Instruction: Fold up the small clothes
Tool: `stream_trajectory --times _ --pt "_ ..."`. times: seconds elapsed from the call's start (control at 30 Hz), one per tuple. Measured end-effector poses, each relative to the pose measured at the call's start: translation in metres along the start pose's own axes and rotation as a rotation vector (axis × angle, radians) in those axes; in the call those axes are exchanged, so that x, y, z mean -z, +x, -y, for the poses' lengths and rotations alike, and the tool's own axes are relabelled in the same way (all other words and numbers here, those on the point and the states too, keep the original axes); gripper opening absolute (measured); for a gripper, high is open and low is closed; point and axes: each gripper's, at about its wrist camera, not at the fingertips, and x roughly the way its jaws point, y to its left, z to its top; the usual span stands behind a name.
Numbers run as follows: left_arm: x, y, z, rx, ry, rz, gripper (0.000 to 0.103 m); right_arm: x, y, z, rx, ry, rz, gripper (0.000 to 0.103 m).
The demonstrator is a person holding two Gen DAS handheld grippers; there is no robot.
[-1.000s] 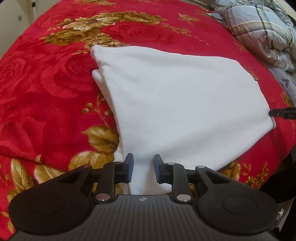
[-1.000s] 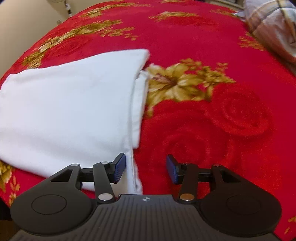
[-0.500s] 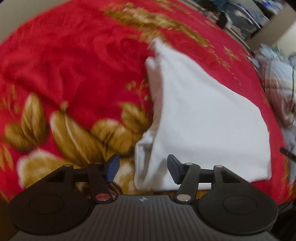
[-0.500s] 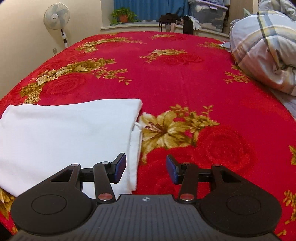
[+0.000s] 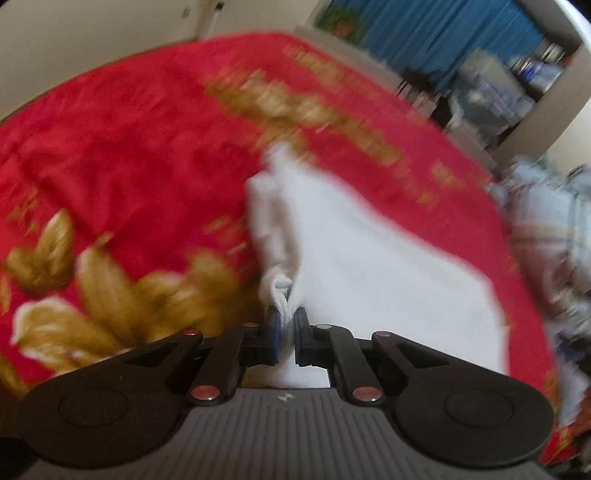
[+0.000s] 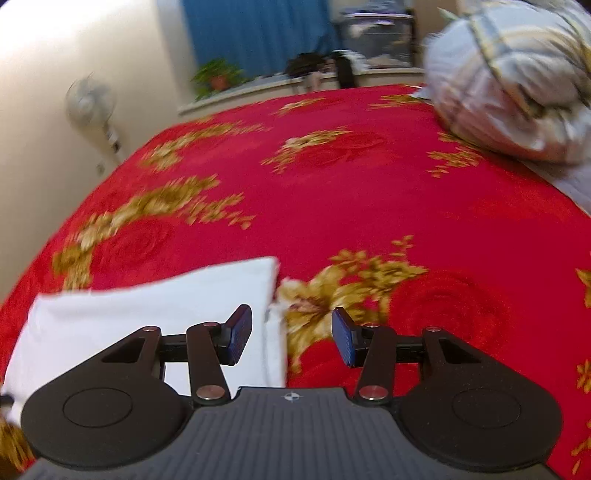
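**White cloth pinched at one corner on the red bed**

The left gripper (image 5: 285, 332) had its pads pressed together on a bunched corner of the white cloth (image 5: 388, 280), a small twist of fabric poking up between the blue pads. From that corner the folded cloth spread away over the red blanket (image 5: 122, 155), its near edge lifted into loose pleats where the pinch gathered it.

The right gripper (image 6: 291, 336) hung above the other end of the cloth (image 6: 147, 306) with its fingers (image 6: 240, 332) spread and nothing between them. One finger sat over the cloth's edge, the other over a gold flower printed on the blanket (image 6: 369, 206) just beside the cloth.

The cloth lay near the front edge of the blanket. Well beyond it, at the far side of the blanket, rested a plaid quilt (image 6: 517, 81) rolled into a heap. Past the blanket's far end stood a blue curtain (image 6: 258, 33), a potted plant (image 6: 218, 75) and a fan (image 6: 90, 103) by the wall. Both views were blurred.
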Motion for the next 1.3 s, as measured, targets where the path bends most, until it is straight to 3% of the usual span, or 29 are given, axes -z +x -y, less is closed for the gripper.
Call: stream_trajectory --times 0.13,0.33,0.4,0.43,0.5,0.53,0.67,0.8,0.87,0.97,1.07,1.13,1.2,1.23,1.3 --pt "-0.016 -0.008 0.094 0.112 0.088 0.048 0.006 -0.015 -0.009 0.024 0.05 0.07 0.061 0.049" --pt "0.011 0.042 0.269 0.325 0.32 -0.022 0.006 -0.023 -0.013 0.044 0.069 0.115 0.117 0.049" --pt "0.037 0.076 0.313 0.365 0.375 -0.109 0.008 -0.024 -0.011 0.049 0.065 0.126 0.114 0.049" --pt "0.053 0.094 0.33 0.396 0.384 -0.187 0.008 -0.025 -0.01 0.051 0.061 0.129 0.112 0.049" --pt "0.075 0.123 0.347 0.468 0.409 -0.353 0.019 -0.026 -0.008 0.053 0.052 0.131 0.107 0.049" --pt "0.082 0.129 0.35 0.465 0.425 -0.378 0.019 -0.026 -0.007 0.054 0.044 0.131 0.102 0.049" --pt "0.068 0.118 0.304 0.403 0.406 -0.256 0.02 -0.027 0.001 0.062 -0.017 0.165 0.058 0.049" --pt "0.06 0.106 0.254 0.257 0.423 -0.156 0.02 -0.024 0.015 0.055 -0.152 0.156 -0.032 0.049" --pt "0.07 0.116 0.235 0.209 0.451 -0.182 0.019 -0.019 0.026 0.044 -0.223 0.132 -0.1 0.049" --pt "0.102 0.155 0.219 0.133 0.5 -0.381 0.013 -0.008 0.042 0.022 -0.266 0.075 -0.204 0.049" --pt "0.109 0.144 0.227 0.176 0.618 -0.377 0.017 0.009 0.063 0.003 -0.268 0.017 -0.335 0.049" --pt "0.092 0.132 0.225 0.231 0.611 -0.394 0.02 0.029 0.074 -0.01 -0.243 -0.059 -0.438 0.049" --pt "0.071 0.118 0.224 0.254 0.628 -0.364 0.021 0.044 0.076 -0.023 -0.227 -0.166 -0.481 0.051" --pt "0.06 0.111 0.223 0.249 0.656 -0.335 0.023 0.05 0.075 -0.027 -0.219 -0.207 -0.49 0.048" --pt "0.04 0.098 0.222 0.249 0.699 -0.283 0.028 0.058 0.07 -0.026 -0.205 -0.234 -0.493 0.031"
